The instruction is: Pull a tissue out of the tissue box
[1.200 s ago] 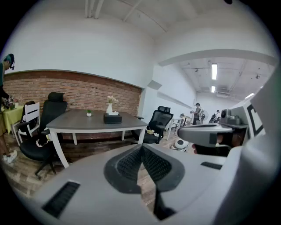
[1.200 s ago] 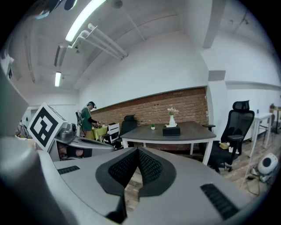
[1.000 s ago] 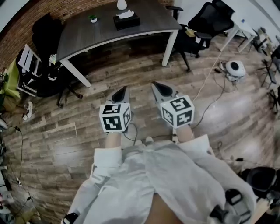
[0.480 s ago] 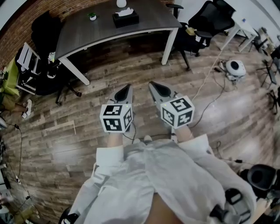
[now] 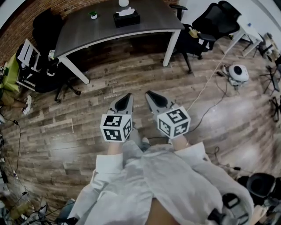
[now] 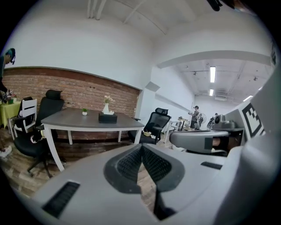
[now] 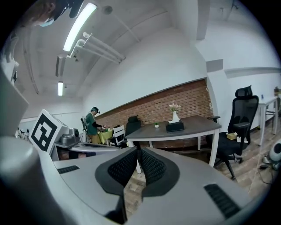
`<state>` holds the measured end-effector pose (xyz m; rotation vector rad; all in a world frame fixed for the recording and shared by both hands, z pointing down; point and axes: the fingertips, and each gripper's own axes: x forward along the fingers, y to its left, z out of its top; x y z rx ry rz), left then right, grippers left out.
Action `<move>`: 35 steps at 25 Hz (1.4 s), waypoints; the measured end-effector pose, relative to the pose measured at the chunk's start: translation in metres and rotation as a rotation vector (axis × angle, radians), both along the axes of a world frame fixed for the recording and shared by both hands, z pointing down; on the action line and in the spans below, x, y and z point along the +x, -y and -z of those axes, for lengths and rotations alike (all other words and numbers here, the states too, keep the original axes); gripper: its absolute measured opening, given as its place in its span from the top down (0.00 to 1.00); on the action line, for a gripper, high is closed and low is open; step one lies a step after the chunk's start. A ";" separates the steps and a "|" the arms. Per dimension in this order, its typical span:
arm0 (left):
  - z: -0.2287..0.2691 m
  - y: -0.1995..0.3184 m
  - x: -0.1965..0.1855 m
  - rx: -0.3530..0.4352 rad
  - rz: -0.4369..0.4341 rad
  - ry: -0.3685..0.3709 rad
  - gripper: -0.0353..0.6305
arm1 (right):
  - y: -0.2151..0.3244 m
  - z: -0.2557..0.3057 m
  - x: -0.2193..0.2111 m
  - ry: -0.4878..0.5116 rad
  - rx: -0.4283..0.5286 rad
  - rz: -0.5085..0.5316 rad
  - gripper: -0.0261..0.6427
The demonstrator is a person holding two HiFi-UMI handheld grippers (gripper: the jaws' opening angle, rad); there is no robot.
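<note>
A: Your left gripper [image 5: 126, 96] and right gripper [image 5: 149, 94]: both jaws pressed together, nothing pinched.
B: Your tissue box [image 5: 126, 18] sits on the grey table [image 5: 88, 35], well apart from both.

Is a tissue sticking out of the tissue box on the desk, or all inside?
Sticking out: in the head view a white tissue rises above the black tissue box.

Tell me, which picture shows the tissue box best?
The head view: it sees the tissue box from above, with the white tissue poking out. Both gripper views show only its small dark side, far away.
</note>
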<state>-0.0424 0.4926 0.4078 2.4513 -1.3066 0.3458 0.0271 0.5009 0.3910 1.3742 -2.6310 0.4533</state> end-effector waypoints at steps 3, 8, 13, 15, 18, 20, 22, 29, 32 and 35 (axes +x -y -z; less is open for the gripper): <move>0.000 0.011 -0.002 0.002 0.010 0.005 0.94 | 0.013 0.000 0.007 0.010 0.010 -0.025 0.94; -0.006 0.045 -0.005 -0.014 0.003 0.011 0.94 | 0.043 -0.005 0.009 0.011 0.001 -0.032 0.80; -0.012 0.096 -0.004 -0.026 -0.033 0.011 0.82 | 0.091 -0.011 0.009 -0.005 -0.006 -0.060 0.80; -0.012 0.121 -0.007 -0.028 -0.041 0.009 0.81 | 0.116 -0.009 0.006 -0.010 -0.002 -0.062 0.80; -0.009 0.162 -0.013 -0.030 -0.057 -0.007 0.78 | 0.156 -0.004 -0.003 -0.028 0.005 -0.059 0.80; -0.005 0.188 -0.019 -0.025 -0.069 -0.011 0.77 | 0.182 0.001 -0.009 -0.039 0.016 -0.076 0.80; 0.001 0.215 -0.024 -0.009 -0.086 -0.008 0.76 | 0.208 0.008 -0.012 -0.043 0.033 -0.102 0.80; 0.013 0.296 -0.050 0.026 -0.108 -0.019 0.75 | 0.287 0.014 -0.027 -0.047 0.039 -0.154 0.80; 0.008 0.313 -0.056 0.007 -0.113 -0.026 0.75 | 0.302 0.011 -0.035 -0.044 0.032 -0.153 0.80; 0.002 0.324 -0.058 -0.012 -0.119 -0.029 0.75 | 0.312 0.008 -0.037 -0.047 0.015 -0.153 0.80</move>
